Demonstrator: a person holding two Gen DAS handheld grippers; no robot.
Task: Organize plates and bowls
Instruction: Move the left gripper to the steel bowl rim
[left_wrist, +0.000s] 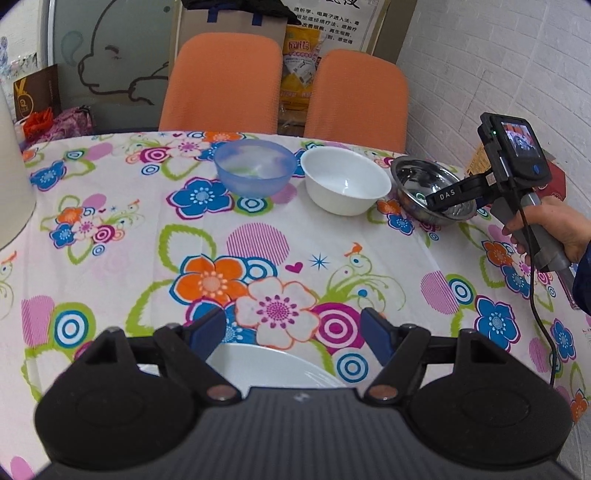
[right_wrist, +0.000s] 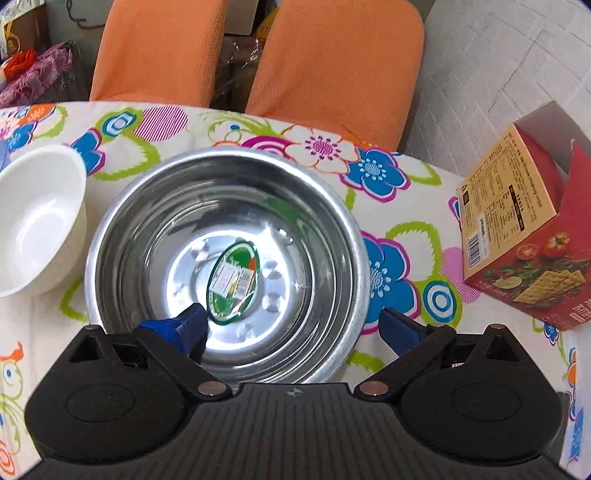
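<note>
Nearest the left wrist camera, the left tongs (left_wrist: 293, 328) stand with jaws wide apart and nothing between them, poised over the far rim of a white plate (left_wrist: 269, 363) that lies at the near edge of the tabletop (left_wrist: 147, 266), which is covered by a flowered cloth.

Under the right wrist camera, the right tongs (right_wrist: 291, 325) are likewise spread and gripping nothing. Their left blue pad (right_wrist: 181, 326) sits inside the steel bowl (right_wrist: 147, 229); the right pad lies outside its rim, so the near wall of the bowl falls between the jaws. Contact cannot be confirmed. An oval green sticker (right_wrist: 233, 282) with a white price label is stuck to the bowl's floor; its print is too small to read.

Seen from the left view, a hand (left_wrist: 554, 225) holds the right tool's grey handle, and the letters "DAS" (left_wrist: 447, 193) show on its black finger.

Across the far half of the tabletop, three bowls form a row: a translucent blue bowl (left_wrist: 255, 168), a white bowl (left_wrist: 345, 181) just beside it, then the steel bowl.

Right of the steel bowl stands an opened red cracker box (right_wrist: 524, 236) with a barcode and fine print, not legible.

Beyond the table's edge stand two orange chairs (left_wrist: 221, 81); behind them is a yellow bag (left_wrist: 301, 70) and a poster (left_wrist: 325, 22) with Chinese text.
</note>
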